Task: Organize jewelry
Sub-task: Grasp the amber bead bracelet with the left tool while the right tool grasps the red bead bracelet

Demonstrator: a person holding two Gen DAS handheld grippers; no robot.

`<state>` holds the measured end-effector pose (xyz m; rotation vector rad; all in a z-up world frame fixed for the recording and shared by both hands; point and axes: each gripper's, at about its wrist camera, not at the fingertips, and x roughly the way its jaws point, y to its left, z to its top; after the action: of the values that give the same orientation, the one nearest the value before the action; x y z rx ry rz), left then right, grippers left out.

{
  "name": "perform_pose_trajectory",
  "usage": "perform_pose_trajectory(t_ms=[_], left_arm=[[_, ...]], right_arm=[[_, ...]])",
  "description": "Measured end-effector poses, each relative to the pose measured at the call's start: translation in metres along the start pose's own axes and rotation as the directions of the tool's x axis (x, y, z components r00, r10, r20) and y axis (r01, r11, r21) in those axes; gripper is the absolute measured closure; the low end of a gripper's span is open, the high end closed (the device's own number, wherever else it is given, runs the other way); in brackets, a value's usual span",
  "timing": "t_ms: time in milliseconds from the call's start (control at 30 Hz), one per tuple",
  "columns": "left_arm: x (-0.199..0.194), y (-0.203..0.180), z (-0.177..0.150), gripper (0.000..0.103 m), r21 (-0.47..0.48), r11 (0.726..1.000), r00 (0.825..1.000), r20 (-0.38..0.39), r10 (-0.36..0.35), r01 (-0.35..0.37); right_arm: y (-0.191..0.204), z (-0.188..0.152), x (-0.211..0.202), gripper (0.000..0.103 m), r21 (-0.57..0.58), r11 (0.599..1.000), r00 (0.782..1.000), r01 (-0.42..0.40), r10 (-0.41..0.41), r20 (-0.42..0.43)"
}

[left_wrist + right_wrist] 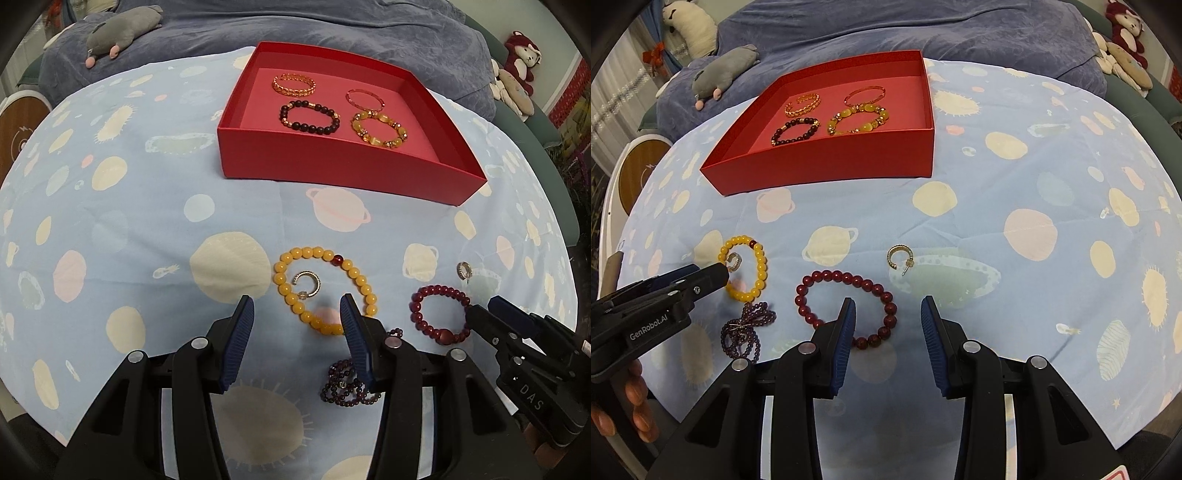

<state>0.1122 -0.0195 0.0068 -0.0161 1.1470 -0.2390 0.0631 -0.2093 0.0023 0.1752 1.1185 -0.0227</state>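
Left gripper (297, 314) jaws apart, empty, low over the yellow bracelet (325, 290), which rings one hoop earring (307, 285). Right gripper (888, 314) likewise apart and empty — its left finger overlaps the red bracelet (846, 308). Purple beads (746, 330) lie bunched between the two bracelets; second earring (900, 258) sits apart on the cloth (1015, 184). Red box (332, 158) — four bracelets inside, behind the loose pieces.
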Motion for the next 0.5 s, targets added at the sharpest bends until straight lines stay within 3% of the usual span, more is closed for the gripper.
perform_pose_trajectory(t_ms=[300,400,433,500], left_arm=[[0.0080,-0.0034,-0.0082,0.069,0.058,0.997,0.999,0.007,0.042,-0.043],[0.0069,0.0004,-0.0076,0.080,0.045,0.998,0.999,0.009,0.043,-0.044],[0.0067,0.0018,-0.0071,0.089,0.039,0.998,0.999,0.006,0.038,-0.038],[0.0058,0.0052,-0.0073,0.093,0.024,0.999,1.000,-0.002,0.021,-0.021]], right_arm=[[0.0014,-0.0076,0.0095,0.076,-0.029,0.999,1.000,0.014,-0.014,-0.012],[0.0012,-0.0071,0.0099,0.084,-0.035,0.999,1.000,0.015,-0.016,-0.015],[0.0010,-0.0068,0.0100,0.091,-0.035,0.999,1.000,0.013,-0.014,-0.020],[0.0010,-0.0071,0.0098,0.094,-0.038,0.999,1.000,0.012,-0.013,-0.023]])
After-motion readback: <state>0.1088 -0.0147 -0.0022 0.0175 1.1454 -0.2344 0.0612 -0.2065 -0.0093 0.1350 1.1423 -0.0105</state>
